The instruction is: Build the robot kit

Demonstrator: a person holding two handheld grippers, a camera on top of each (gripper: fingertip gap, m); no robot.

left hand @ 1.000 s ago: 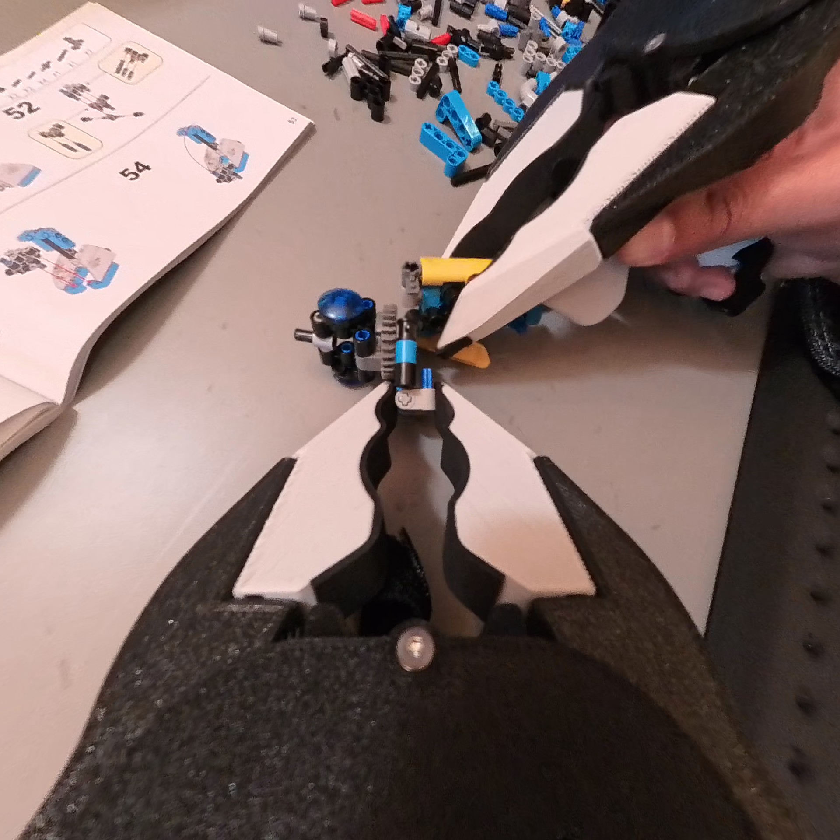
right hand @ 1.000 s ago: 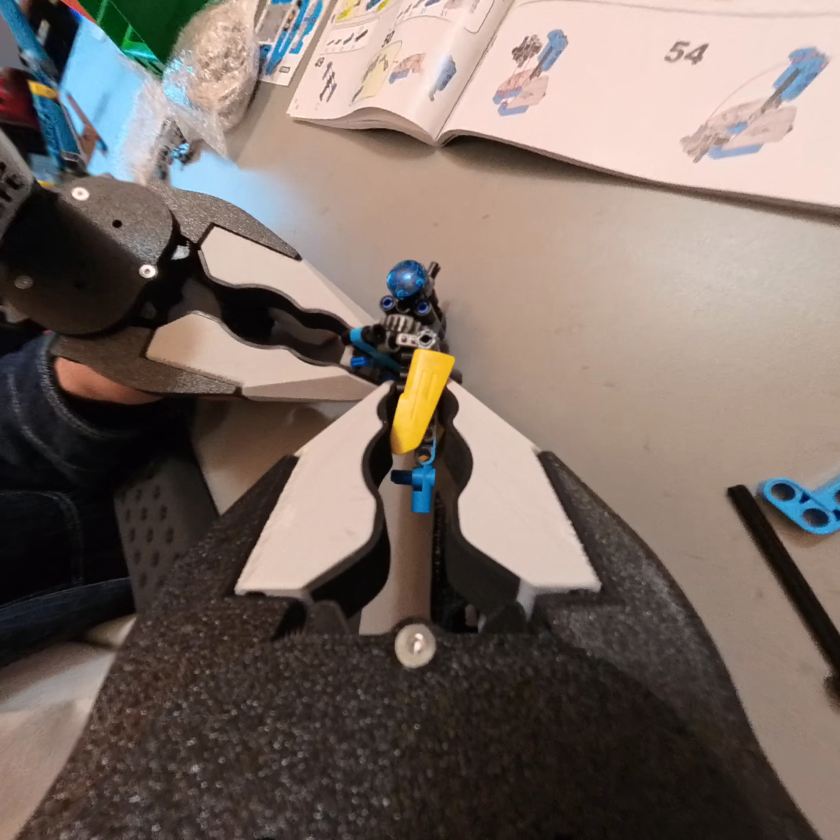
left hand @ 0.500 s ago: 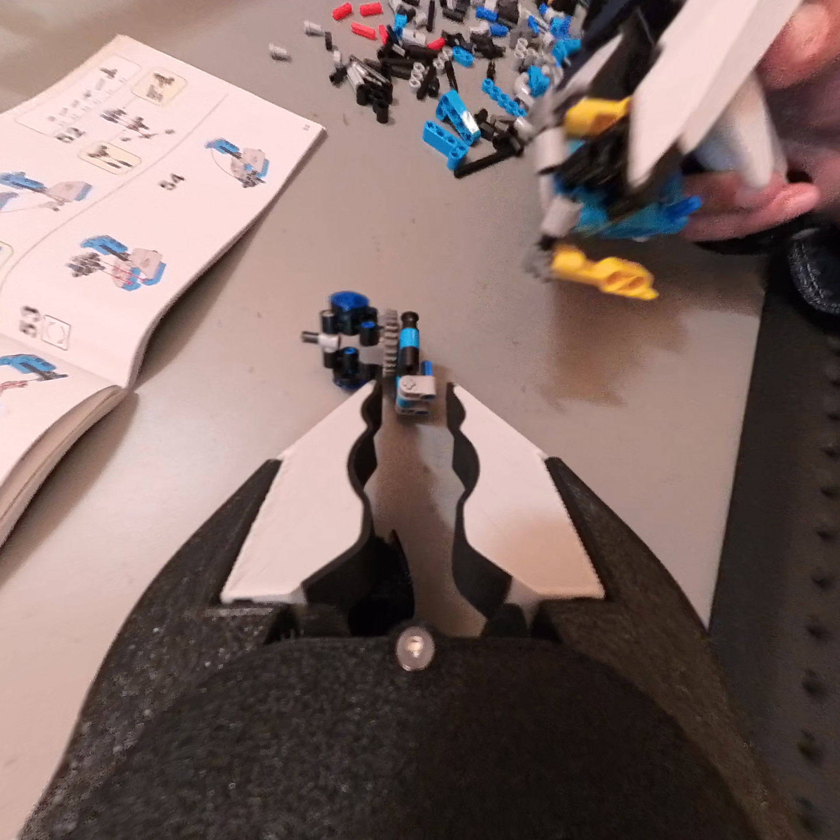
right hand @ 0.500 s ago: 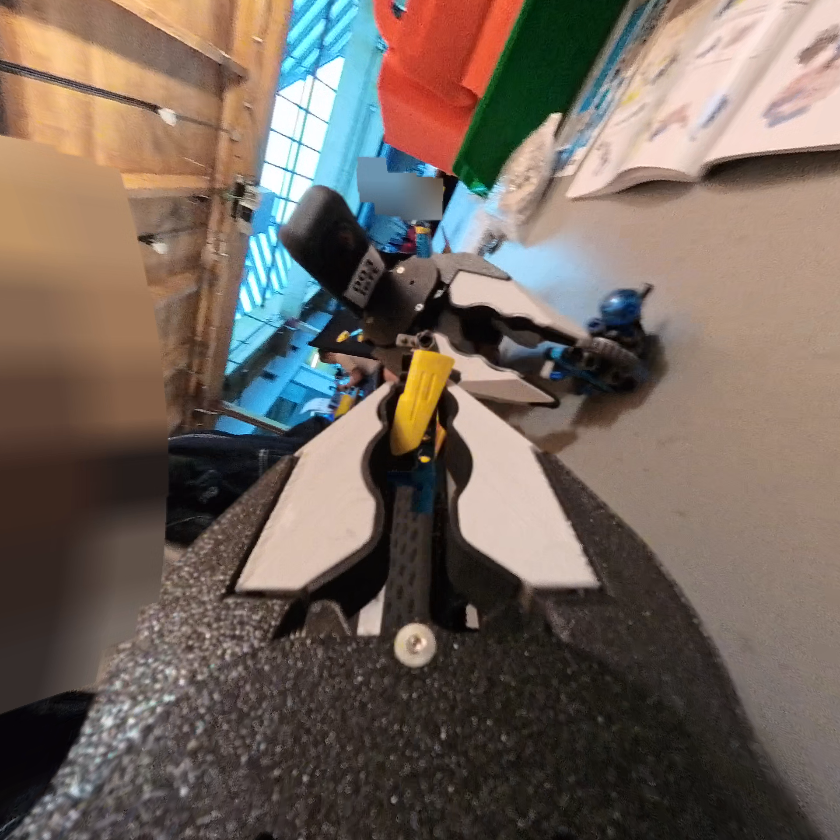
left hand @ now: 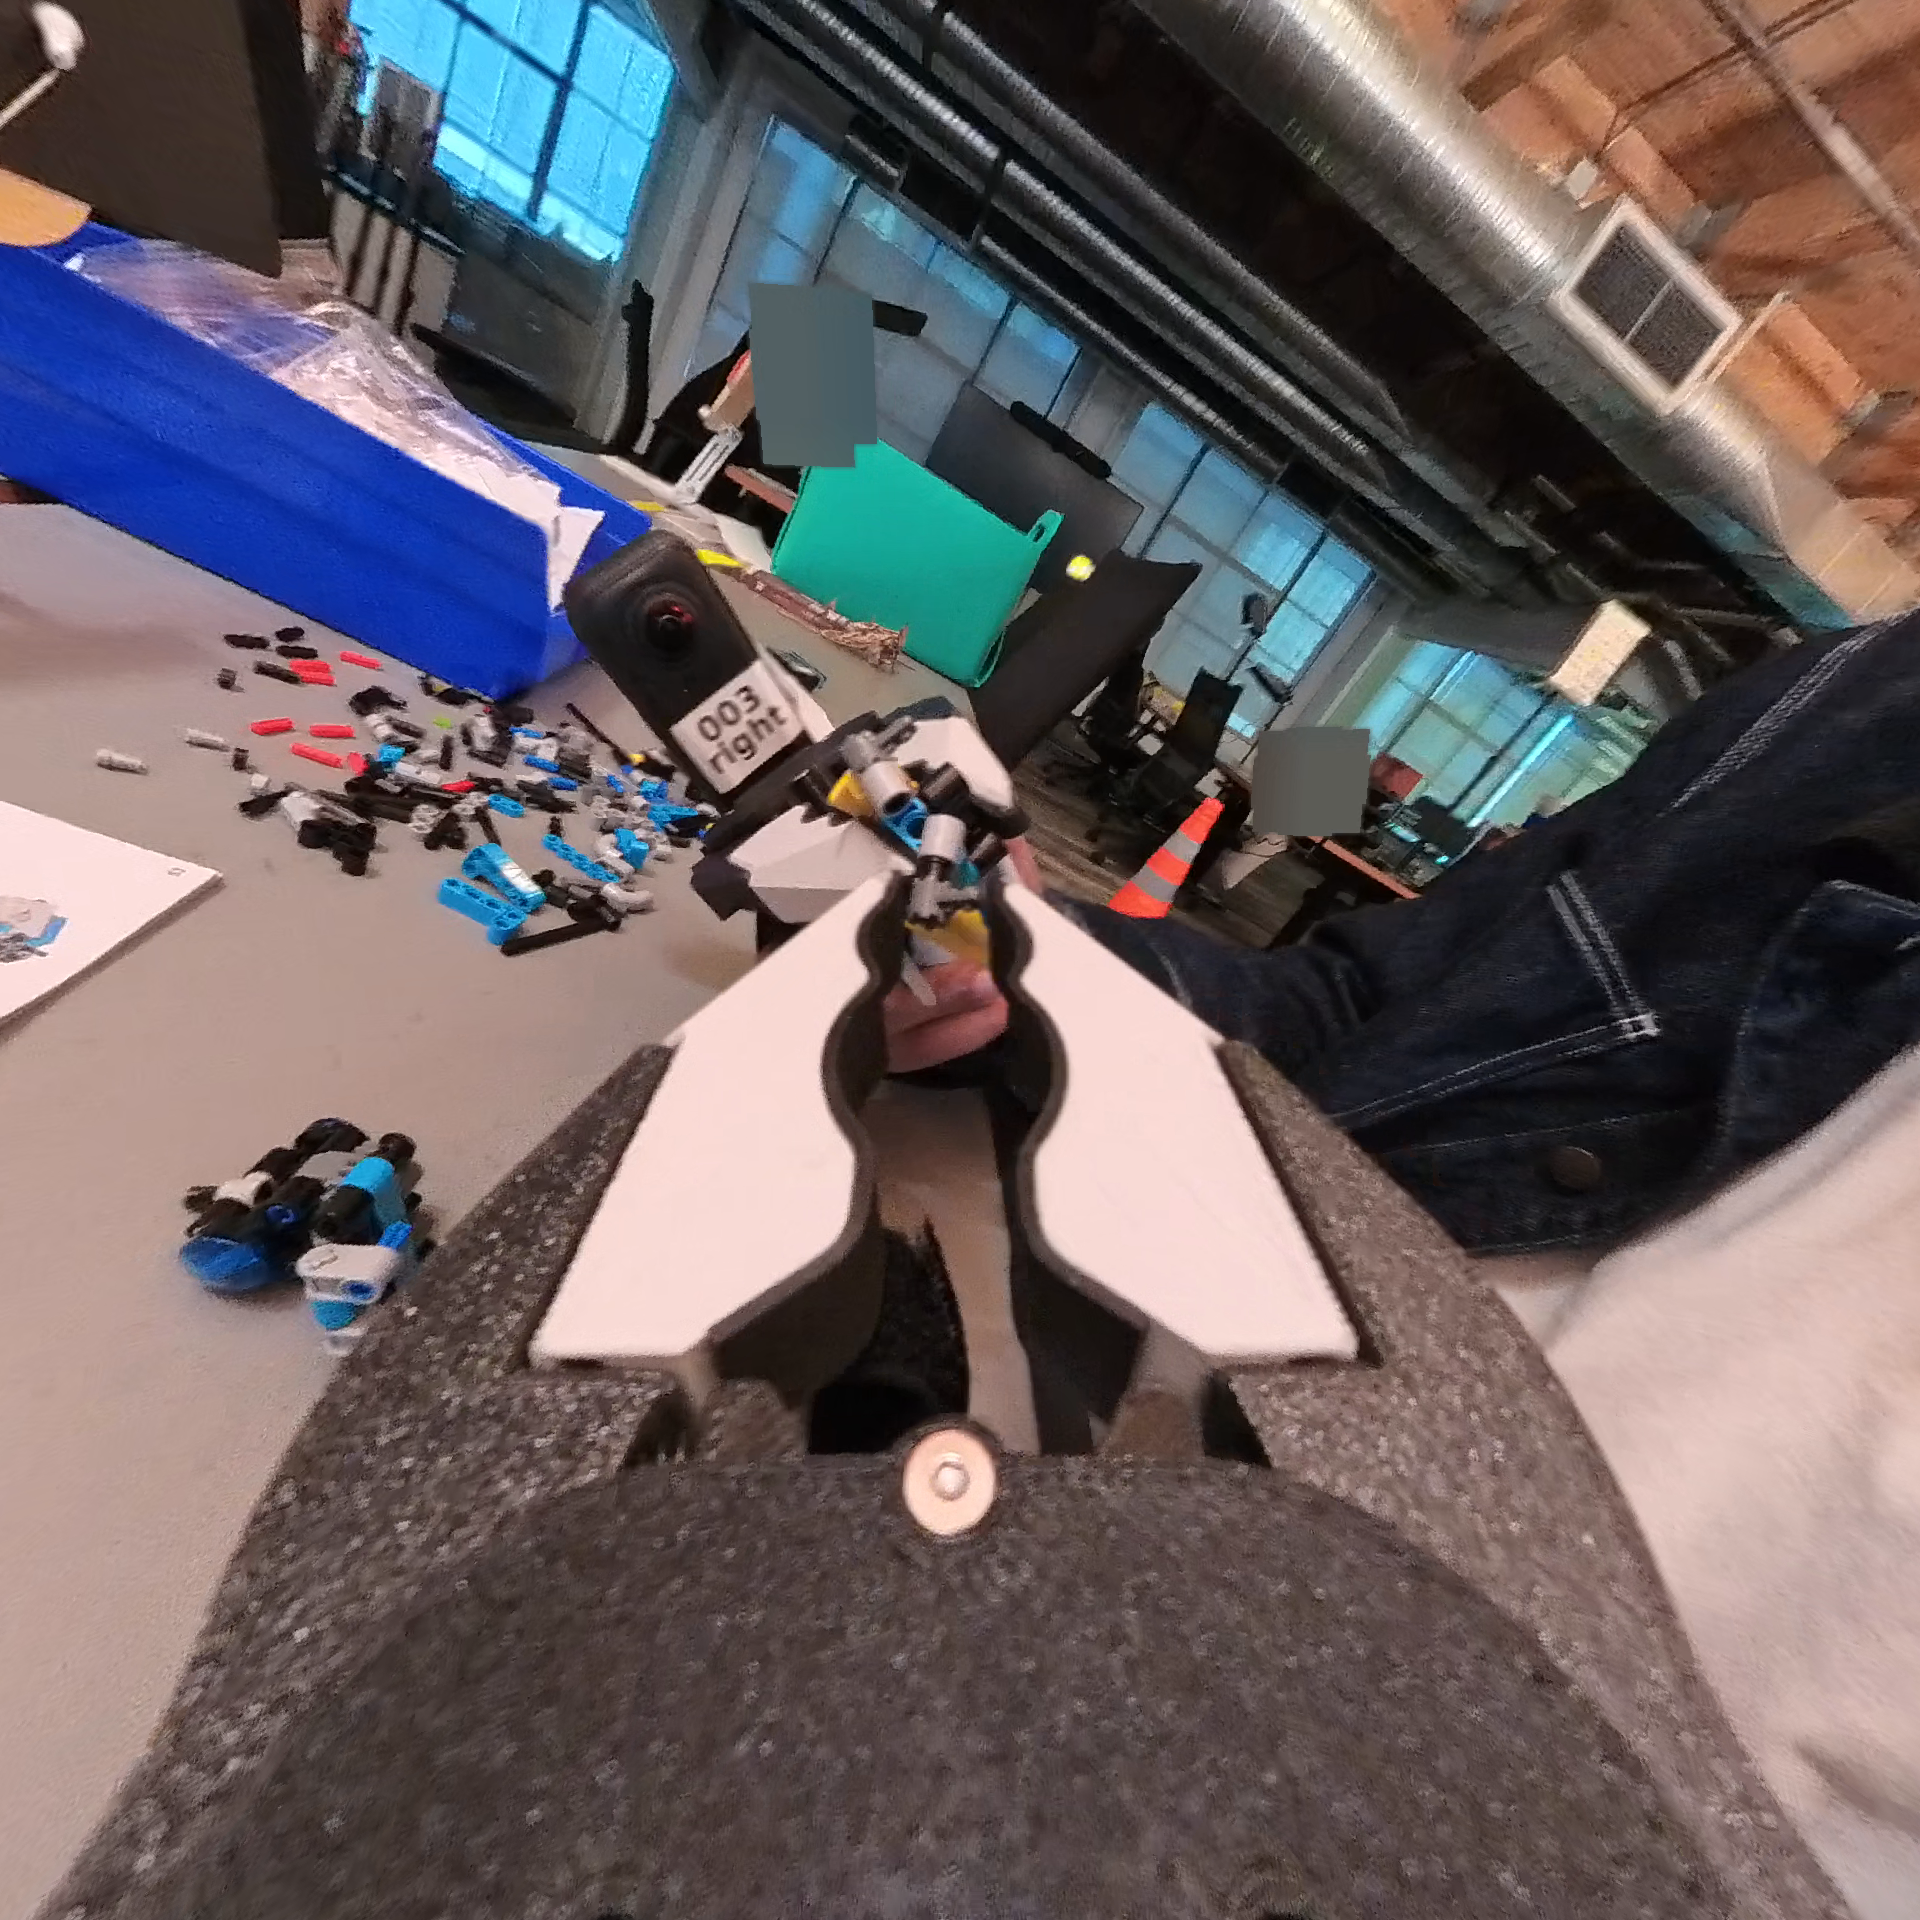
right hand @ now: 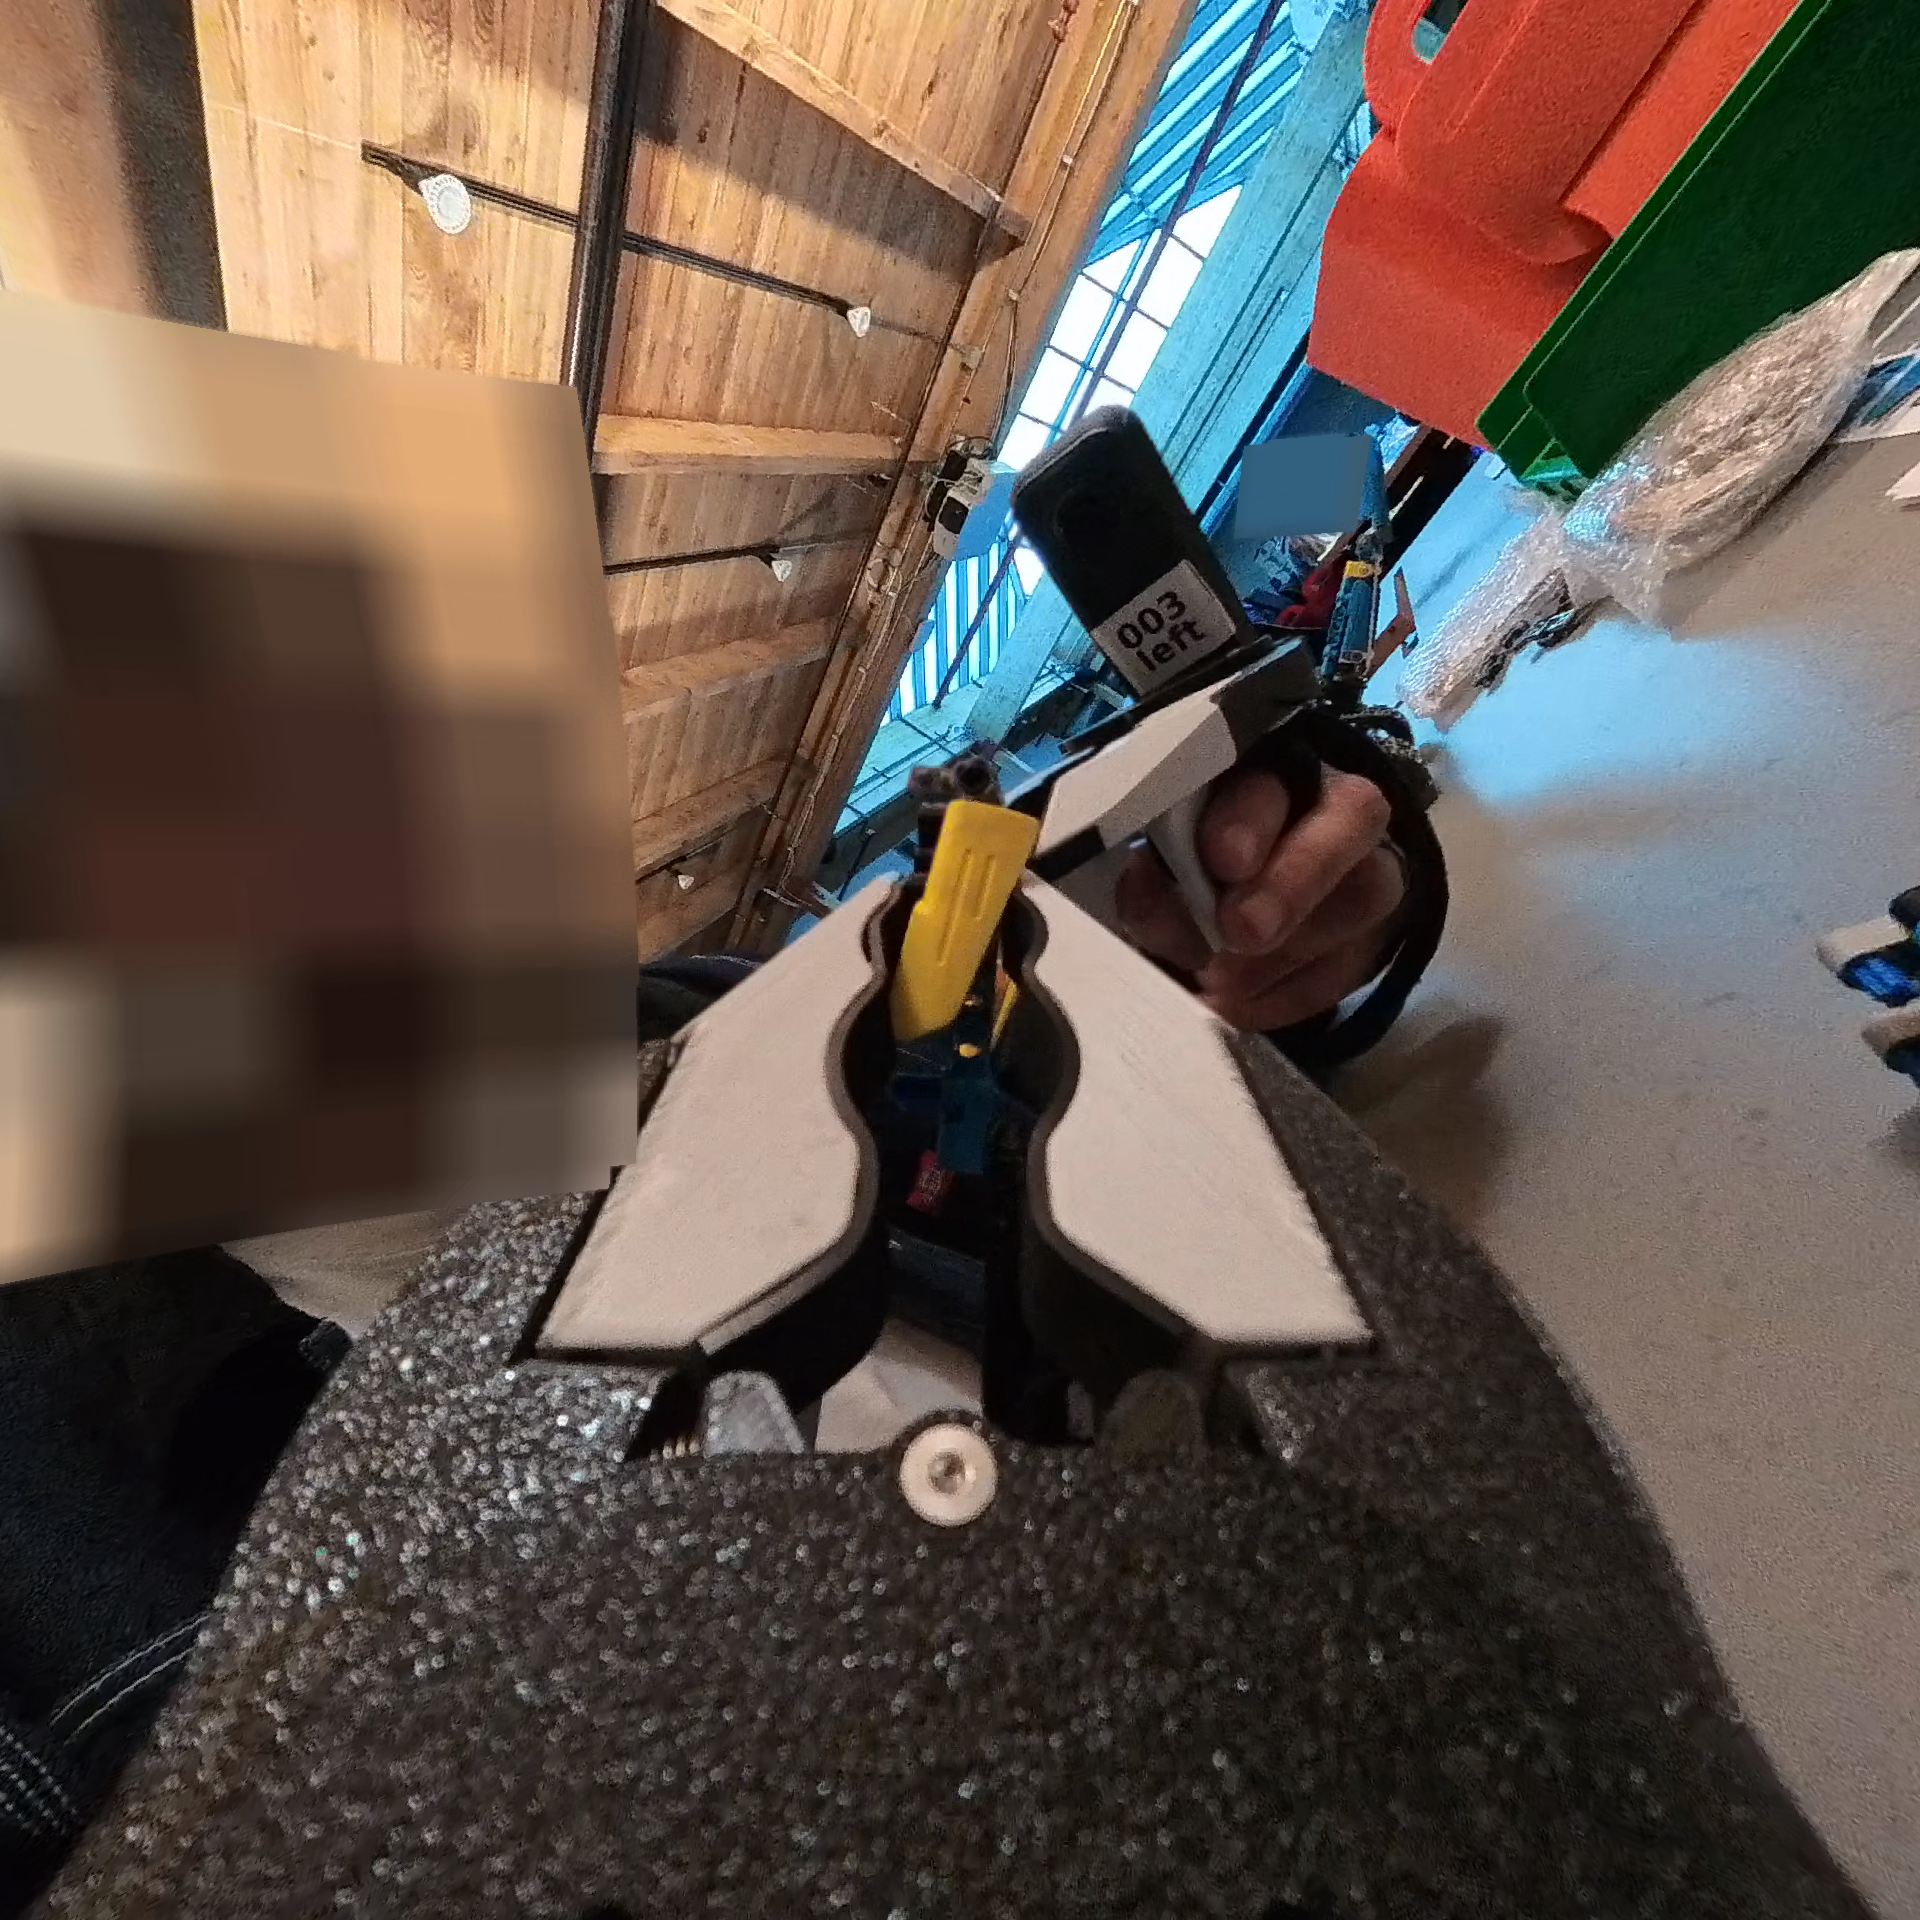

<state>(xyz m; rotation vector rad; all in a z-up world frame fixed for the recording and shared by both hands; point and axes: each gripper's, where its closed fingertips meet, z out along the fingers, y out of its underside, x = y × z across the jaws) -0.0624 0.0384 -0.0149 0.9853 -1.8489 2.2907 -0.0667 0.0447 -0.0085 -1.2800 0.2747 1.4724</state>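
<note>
Left wrist view: loose bricks (left hand: 488, 790) and small blue assembly (left hand: 301, 1226) lie on table (left hand: 312, 997).

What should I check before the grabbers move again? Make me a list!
1. Right gripper shut on the yellow-and-blue model: ok.
2. Left gripper clamping that model too: cannot tell; its tips are right at it.
3. Model held above the table: ok.
4. Small blue-and-black build lying on the table, away from both grippers: ok.
5. Loose parts pile away from both grippers: ok.
</note>
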